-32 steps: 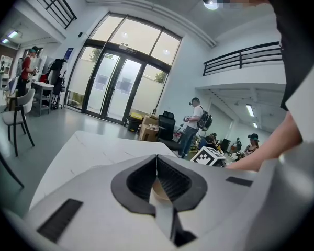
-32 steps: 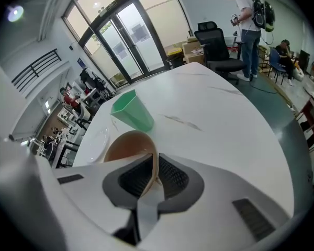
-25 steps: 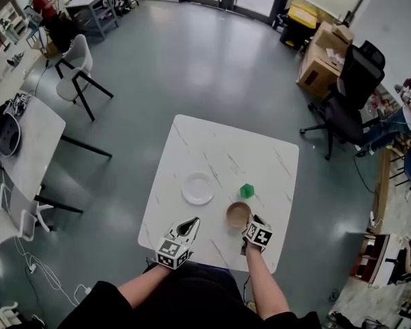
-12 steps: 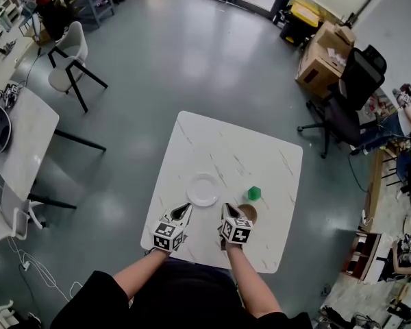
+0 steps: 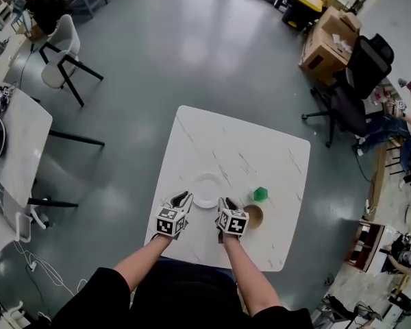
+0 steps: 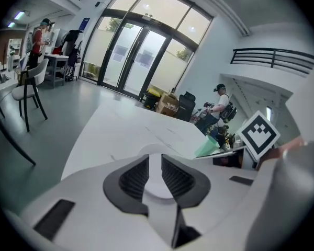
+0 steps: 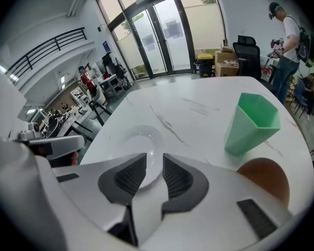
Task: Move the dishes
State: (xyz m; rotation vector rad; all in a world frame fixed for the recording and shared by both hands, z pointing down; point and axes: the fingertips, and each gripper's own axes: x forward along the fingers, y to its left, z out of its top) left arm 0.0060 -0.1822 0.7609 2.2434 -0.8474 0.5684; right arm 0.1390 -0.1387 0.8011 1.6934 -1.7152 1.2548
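Head view: white plate (image 5: pixel 207 190) near the table's (image 5: pixel 260 149) 6 o'clock edge. Left gripper (image 5: pixel 183 199) at plate's 8, right gripper (image 5: pixel 226 203) at 5, brown bowl (image 5: pixel 253 216) at 4, green cup (image 5: pixel 261 194) at 3.
Left gripper view: jaws just been opening, slightly apart, nothing clamped, plate rim behind the gap. Bowl unseen here.
Right gripper view: jaws released, empty. Plate at 12, cup at 2, bowl at 4.

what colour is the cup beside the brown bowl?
Green, a pale mint shade. The cup shows best in the right gripper view.

Left hand-held gripper (image 5: pixel 183 197): jaws just opening, empty.
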